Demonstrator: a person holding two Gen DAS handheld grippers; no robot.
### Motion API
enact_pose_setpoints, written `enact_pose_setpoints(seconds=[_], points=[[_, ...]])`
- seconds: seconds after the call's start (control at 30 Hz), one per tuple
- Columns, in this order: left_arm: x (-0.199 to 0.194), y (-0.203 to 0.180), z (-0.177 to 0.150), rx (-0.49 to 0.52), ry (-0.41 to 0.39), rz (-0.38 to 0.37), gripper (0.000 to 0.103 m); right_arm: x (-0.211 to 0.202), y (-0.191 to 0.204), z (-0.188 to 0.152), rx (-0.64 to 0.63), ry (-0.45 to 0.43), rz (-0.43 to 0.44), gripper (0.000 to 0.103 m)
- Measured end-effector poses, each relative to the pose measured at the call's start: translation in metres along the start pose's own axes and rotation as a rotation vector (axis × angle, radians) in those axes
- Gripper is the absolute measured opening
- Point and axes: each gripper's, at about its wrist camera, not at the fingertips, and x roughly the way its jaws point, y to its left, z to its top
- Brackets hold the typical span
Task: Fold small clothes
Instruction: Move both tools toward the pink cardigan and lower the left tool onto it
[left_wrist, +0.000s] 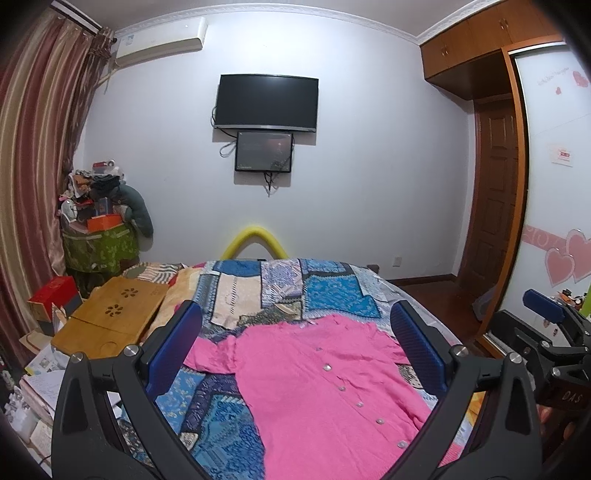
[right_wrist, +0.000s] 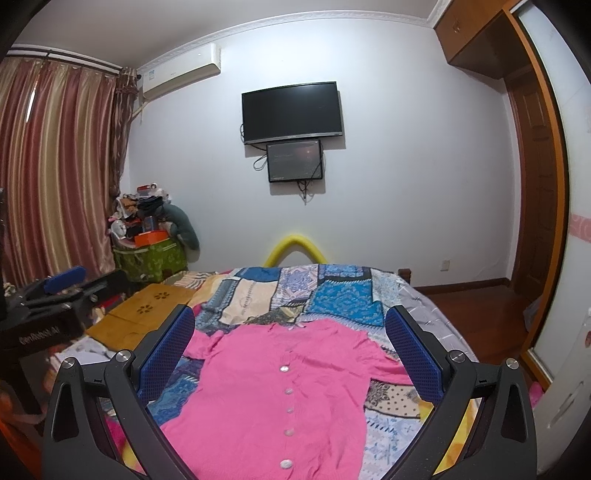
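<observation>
A bright pink knitted button-front cardigan (left_wrist: 325, 387) lay spread flat, front side up, on the near part of a bed covered by a blue-and-cream patchwork quilt (left_wrist: 258, 291). A row of pale round buttons (right_wrist: 287, 389) ran down its middle, and a short sleeve reached out toward the left. The garment looked unfolded.

The left gripper (left_wrist: 295, 347) hung above the cardigan with its blue-padded jaws spread wide, grasping nothing, the pink fabric showing between them. The right gripper (right_wrist: 290, 347) was likewise splayed apart and empty over the same garment. Each tool appeared at the edge of the other's view, so they were side by side.

To the left of the quilt a light wooden lap tray with flower-shaped cut-outs (left_wrist: 110, 317) rested on the bed's edge, with a red cardboard box (left_wrist: 51, 295) beside it. Beyond the far end of the bed a yellow foam arch (left_wrist: 255, 240) rose. On the far white wall a black flat television (left_wrist: 266, 101) was mounted, a smaller dark screen (left_wrist: 264, 151) just under it. In the far left corner stood a heap of clutter on a green bag (left_wrist: 99, 218), next to striped reddish curtains (left_wrist: 33, 147).
</observation>
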Motion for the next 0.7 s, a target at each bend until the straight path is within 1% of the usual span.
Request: enact_pose_setpoints(seconds=[0.23, 0.37, 0.4, 0.5, 0.7], points=[[0.019, 0.02, 0.017, 0.0, -0.015, 0.062, 0.103, 0.021, -0.015, 0.012, -0.031, -0.006, -0.054, 0.103], [0.041, 0.037, 0.027, 0.006, 0.006, 0.102, 0.103, 0.03, -0.02, 0.015, -0.049, 0.005, -0.076, 0.103], [0.05, 0.042, 0.029, 0.01, 0.018, 0.118, 0.103, 0.033, -0.023, 0.016, -0.054, 0.01, -0.084, 0.103], [0.07, 0.054, 0.033, 0.014, 0.047, 0.13, 0.103, 0.042, -0.031, 0.018, -0.069, 0.024, -0.109, 0.103], [0.129, 0.085, 0.03, 0.035, 0.142, 0.152, 0.103, 0.062, -0.05, 0.025, -0.077, 0.068, -0.123, 0.103]])
